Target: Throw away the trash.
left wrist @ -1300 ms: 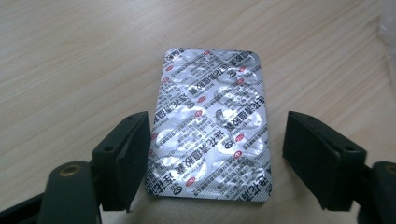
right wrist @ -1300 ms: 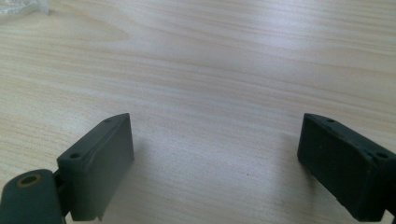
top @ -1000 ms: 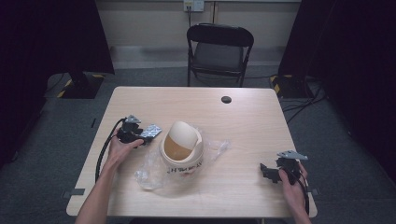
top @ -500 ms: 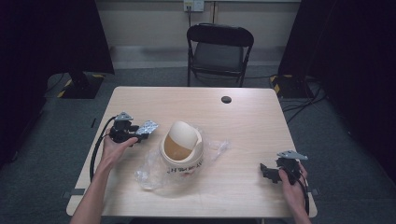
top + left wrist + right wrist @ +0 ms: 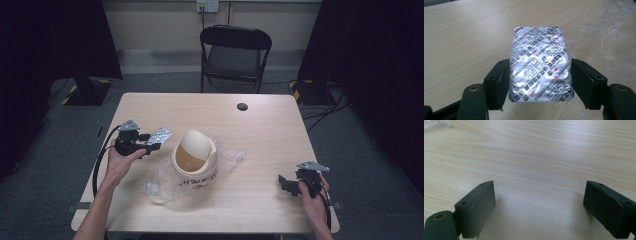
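The left gripper (image 5: 540, 75) clamps its fingers (image 5: 499, 83) on a silver blister pack (image 5: 540, 63), held above the counter (image 5: 270, 125) beside the small bin (image 5: 195, 160). The right gripper (image 5: 539, 205) rests near the counter's right edge, fingers wide apart and empty.

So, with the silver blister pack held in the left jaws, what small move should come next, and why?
Probably carry the blister pack sideways toward the small swing-lid bin and its tilted lid. The left gripper clamps the pack by its two long edges above the table, just left of the bin, so a short move would bring it over the opening. The right gripper rests open at the table's right edge.
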`<state>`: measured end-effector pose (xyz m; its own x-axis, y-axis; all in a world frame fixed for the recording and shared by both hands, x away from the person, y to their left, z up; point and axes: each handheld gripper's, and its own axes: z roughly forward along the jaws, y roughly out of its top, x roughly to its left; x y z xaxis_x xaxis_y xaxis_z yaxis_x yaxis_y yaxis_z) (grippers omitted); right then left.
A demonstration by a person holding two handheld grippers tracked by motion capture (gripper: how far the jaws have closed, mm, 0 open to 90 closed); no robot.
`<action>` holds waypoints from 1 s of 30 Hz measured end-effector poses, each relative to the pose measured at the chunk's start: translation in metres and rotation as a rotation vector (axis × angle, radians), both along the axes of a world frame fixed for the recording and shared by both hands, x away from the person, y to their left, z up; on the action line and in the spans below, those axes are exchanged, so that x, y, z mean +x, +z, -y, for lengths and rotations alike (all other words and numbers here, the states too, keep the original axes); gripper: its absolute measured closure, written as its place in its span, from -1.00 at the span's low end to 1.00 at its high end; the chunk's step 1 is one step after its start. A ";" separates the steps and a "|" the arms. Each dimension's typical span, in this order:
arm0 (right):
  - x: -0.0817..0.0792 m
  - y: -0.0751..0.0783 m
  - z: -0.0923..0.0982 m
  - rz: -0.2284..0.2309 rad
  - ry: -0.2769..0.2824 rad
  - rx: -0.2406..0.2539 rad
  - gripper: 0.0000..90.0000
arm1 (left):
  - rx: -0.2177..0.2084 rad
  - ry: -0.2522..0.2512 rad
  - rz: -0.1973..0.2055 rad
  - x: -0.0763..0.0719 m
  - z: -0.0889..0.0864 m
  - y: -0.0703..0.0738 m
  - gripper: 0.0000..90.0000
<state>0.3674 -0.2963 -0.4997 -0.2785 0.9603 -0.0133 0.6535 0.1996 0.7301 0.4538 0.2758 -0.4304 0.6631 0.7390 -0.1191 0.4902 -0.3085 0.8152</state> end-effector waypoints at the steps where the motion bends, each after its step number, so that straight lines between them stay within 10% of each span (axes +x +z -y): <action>1: 0.000 0.000 0.000 0.000 0.000 0.000 -0.78 | -0.022 0.002 0.016 -0.005 -0.001 0.003 -0.24; 21: 0.000 0.000 0.000 -0.001 -0.001 0.000 -0.78 | -0.044 -0.020 0.080 -0.055 -0.012 0.020 -0.24; 30: 0.000 0.000 0.000 -0.001 -0.001 0.000 -0.78 | -0.029 -0.113 0.118 -0.079 -0.001 0.038 -0.24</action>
<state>0.3677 -0.2962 -0.4997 -0.2780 0.9605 -0.0135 0.6542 0.1996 0.7295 0.3752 0.2769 -0.3919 0.7526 0.6561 -0.0562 0.3543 -0.3315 0.8744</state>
